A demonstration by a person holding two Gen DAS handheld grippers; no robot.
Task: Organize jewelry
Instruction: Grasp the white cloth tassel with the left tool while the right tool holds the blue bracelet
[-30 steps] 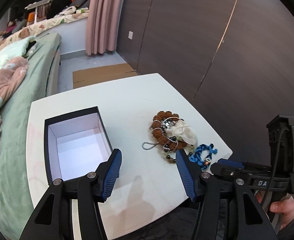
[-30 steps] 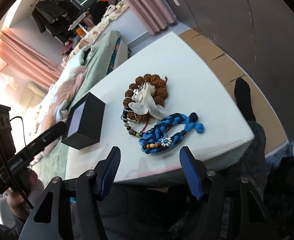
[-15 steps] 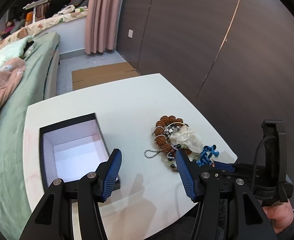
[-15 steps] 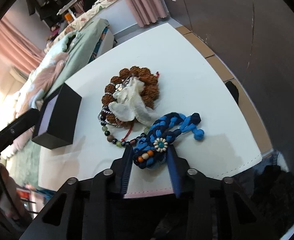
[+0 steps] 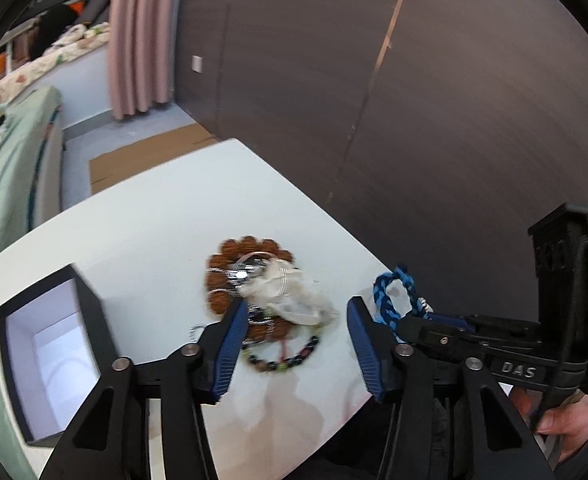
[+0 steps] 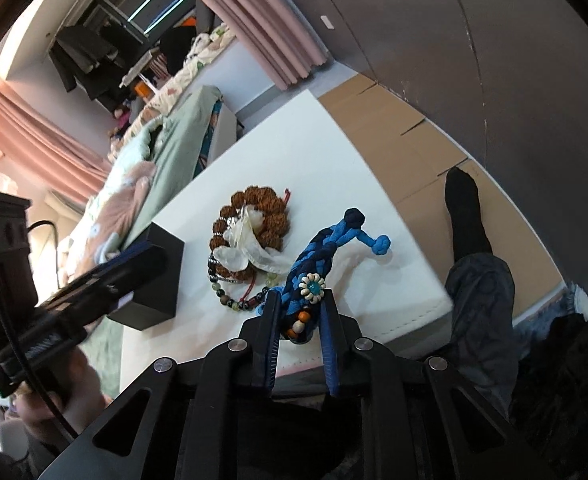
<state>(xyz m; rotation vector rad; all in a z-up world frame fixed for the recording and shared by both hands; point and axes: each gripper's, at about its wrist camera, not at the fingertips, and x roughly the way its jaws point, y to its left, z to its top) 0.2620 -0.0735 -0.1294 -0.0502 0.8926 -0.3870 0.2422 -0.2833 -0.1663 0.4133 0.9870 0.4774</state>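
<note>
Between my right tongs (image 6: 297, 312), closing on it, the blue braided bracelet (image 6: 313, 256) points away; my half-open left tongs (image 5: 294, 340), also closing, hover over the bead pile (image 5: 250, 280).

The flat worktop (image 6: 321, 152) is plain white. The open square box (image 5: 90, 312) is black outside, white inside. The braided cord bracelet (image 6: 325, 244) mixes bright blue and dark navy strands, and carries a white-petalled flower bead with a teal centre (image 6: 311, 287), plus orange, white and brown beads below it. The ring of large knobbly beads (image 6: 270, 204) is reddish brown. A translucent white wrapper (image 6: 254, 252) lies over it. The thin strand of small beads (image 6: 238, 302) alternates dark, pale green and amber, with red thread. Each hand-held gripper has black arms and blue ribbed pads (image 5: 230, 340). The curtain (image 5: 140, 36) is dusty pink; the bed cover (image 6: 178, 140) pale green.
</note>
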